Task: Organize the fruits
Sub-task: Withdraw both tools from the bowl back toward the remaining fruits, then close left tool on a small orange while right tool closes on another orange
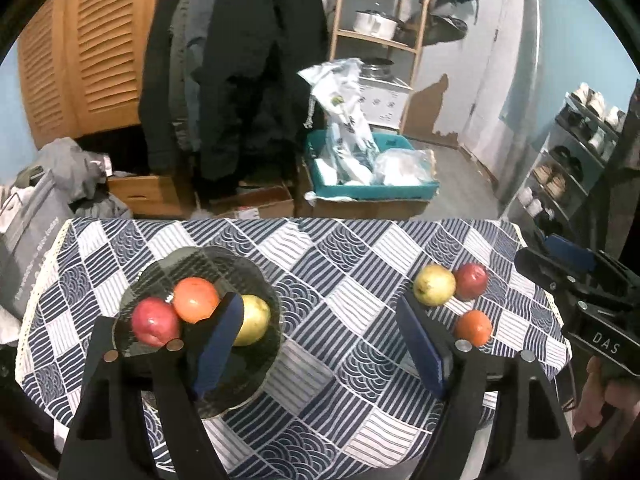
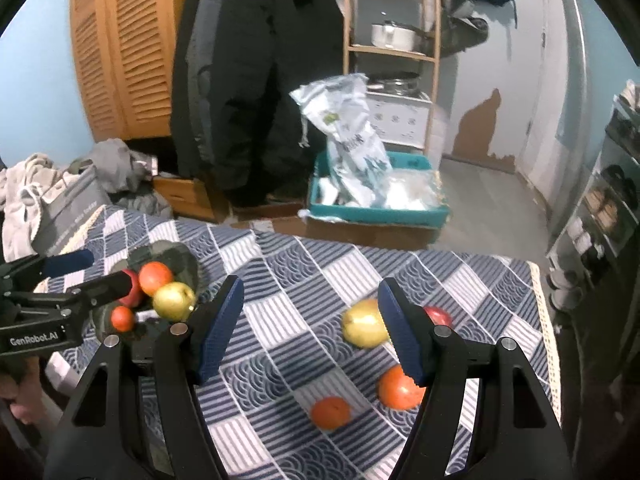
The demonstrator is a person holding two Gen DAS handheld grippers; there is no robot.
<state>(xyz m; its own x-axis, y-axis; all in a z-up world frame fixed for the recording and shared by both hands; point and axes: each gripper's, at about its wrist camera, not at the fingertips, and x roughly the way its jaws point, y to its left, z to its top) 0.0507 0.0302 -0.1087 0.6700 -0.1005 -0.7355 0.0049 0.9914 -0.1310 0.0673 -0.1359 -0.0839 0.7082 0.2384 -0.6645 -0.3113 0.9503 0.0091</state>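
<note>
The desk (image 1: 340, 280) carries a dark plate (image 1: 160, 276) holding a red apple (image 1: 154, 320), an orange (image 1: 196, 299) and a yellow apple (image 1: 256, 318). Right of the plate, loose fruit (image 2: 364, 328) lies on the cloth. Left tongs (image 1: 320, 340) and right tongs (image 2: 310, 332) gape wide, empty.

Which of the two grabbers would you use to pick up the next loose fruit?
Probably the right gripper: it is open and looks down on the loose yellow apple and oranges on the tablecloth. The left gripper, also open, hangs over the plate of fruit.
</note>
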